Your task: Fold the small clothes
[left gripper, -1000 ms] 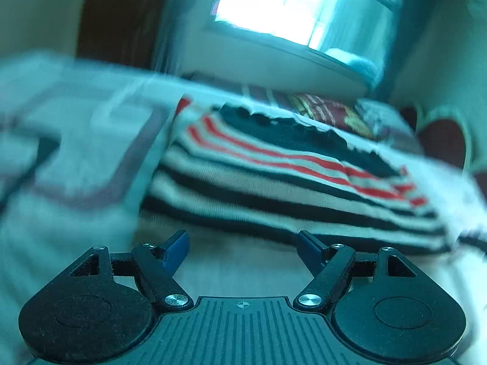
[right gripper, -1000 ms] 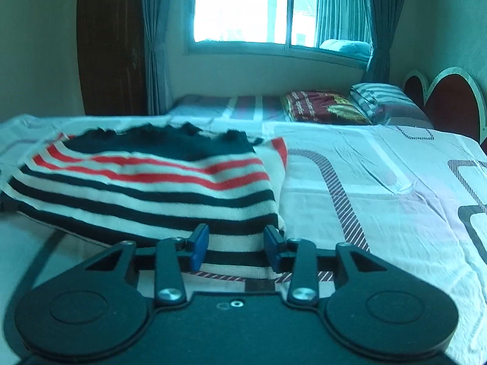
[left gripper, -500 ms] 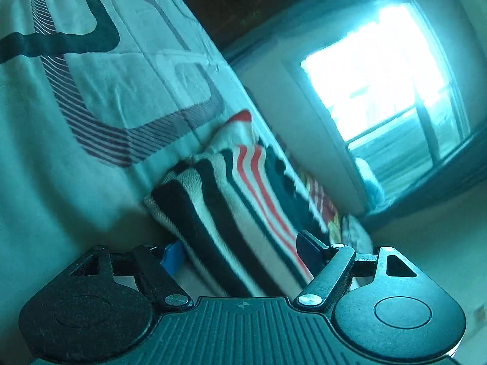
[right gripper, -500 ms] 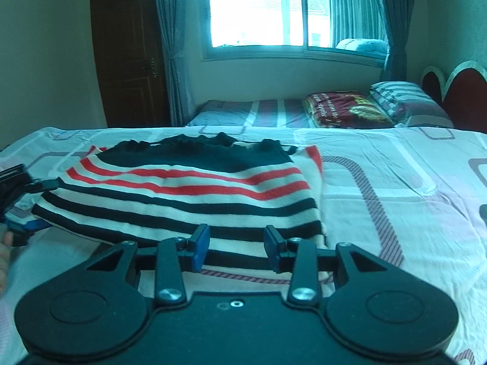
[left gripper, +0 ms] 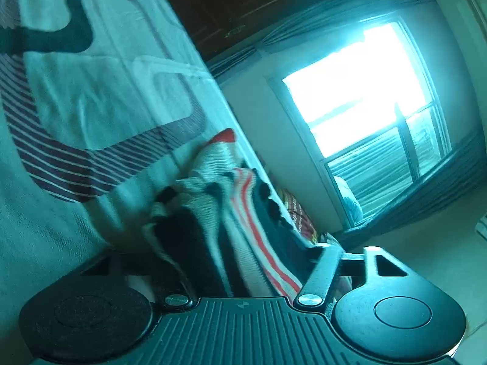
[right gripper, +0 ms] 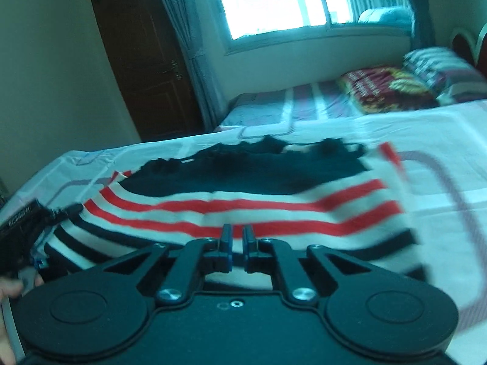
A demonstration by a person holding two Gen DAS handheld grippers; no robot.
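Both grippers are at the near edge of the striped sweater [right gripper: 243,200], which lies on the patterned bedsheet [right gripper: 441,243]. Seen from its own wrist camera, the right gripper [right gripper: 237,237] has its blue-tipped fingers [right gripper: 225,237] drawn in to a thin gap at the garment's near hem; whether cloth is pinched between them cannot be told, since the fabric there is blurred. The left gripper [left gripper: 243,261] is rolled sharply to one side and pushed up against the sweater's corner, with knit bunched across the space between its arms — its fingertips are buried under the cloth, so how far apart they stand cannot be told. From the right wrist view the same gripper shows as a dark blurred shape [right gripper: 27,228] at the sweater's left edge, with a bit of bare hand [right gripper: 9,289] below it.

The sweater's long axis runs left to right across the bed, its stripes parallel to the near hem; the solid dark band with a ragged edge lies on the far side, toward the window [right gripper: 274,0]. Its right end is motion-blurred.

Beyond it sits a second bed [right gripper: 289,103] with a dark red folded blanket [right gripper: 383,91] and a striped pillow [right gripper: 441,70]. A brown door [right gripper: 146,60] and curtain [right gripper: 188,45] stand at the left — all well apart from the garment.
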